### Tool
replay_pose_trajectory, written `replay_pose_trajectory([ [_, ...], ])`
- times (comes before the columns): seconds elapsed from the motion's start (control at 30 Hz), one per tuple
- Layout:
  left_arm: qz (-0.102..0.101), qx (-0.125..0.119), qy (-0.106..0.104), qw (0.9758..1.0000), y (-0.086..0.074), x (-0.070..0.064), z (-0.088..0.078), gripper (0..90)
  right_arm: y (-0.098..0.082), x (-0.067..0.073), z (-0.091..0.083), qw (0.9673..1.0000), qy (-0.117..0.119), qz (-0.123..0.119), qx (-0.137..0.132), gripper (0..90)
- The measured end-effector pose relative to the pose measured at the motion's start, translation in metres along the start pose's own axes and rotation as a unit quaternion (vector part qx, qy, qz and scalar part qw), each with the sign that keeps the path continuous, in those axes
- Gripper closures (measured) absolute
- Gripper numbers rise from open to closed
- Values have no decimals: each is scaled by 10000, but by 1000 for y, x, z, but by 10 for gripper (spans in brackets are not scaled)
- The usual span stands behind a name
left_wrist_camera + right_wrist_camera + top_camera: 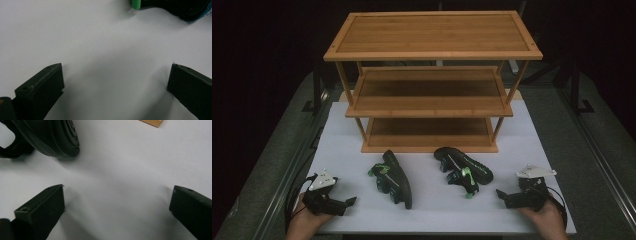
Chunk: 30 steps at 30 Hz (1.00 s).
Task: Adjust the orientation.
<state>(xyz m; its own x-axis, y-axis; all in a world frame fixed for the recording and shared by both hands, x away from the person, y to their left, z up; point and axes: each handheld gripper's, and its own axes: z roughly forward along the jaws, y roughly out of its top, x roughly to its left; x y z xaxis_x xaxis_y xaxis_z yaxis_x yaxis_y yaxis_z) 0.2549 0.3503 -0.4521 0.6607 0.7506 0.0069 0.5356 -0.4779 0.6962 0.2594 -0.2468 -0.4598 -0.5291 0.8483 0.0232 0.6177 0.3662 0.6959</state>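
A three-tier bamboo shelf rack (432,82) stands at the back of the white counter (517,130). Its shelves are bare. Grey floor (592,140) flanks the counter.

2 black sandals w/ green trim, left sandal (393,178) & right sandal (463,169), lying tipped on white tabletop, apart.

left sandal (393,178): black, green strap accents | right sandal (463,168): black, green accents, ribbed sole | shelf rack (432,80): honey-brown bamboo, striped grain | tabletop (437,210): plain white | left gripper (343,206), right gripper (504,198): black, pale grey top plates
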Motion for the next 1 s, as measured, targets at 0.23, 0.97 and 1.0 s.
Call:
replay_pose_trajectory([
  [0.23,1,-2,-3,10000,0,0,0,0,0,0,0,10000,4,3,-3,0],
  [0.97,60,-153,-341,9993,7,-10,-3,0,0,0,0,10000,-2,3,-7,0],
  [1.0,77,-170,-357,9992,9,-12,-4,1,0,0,0,10000,-1,5,-10,0],
])
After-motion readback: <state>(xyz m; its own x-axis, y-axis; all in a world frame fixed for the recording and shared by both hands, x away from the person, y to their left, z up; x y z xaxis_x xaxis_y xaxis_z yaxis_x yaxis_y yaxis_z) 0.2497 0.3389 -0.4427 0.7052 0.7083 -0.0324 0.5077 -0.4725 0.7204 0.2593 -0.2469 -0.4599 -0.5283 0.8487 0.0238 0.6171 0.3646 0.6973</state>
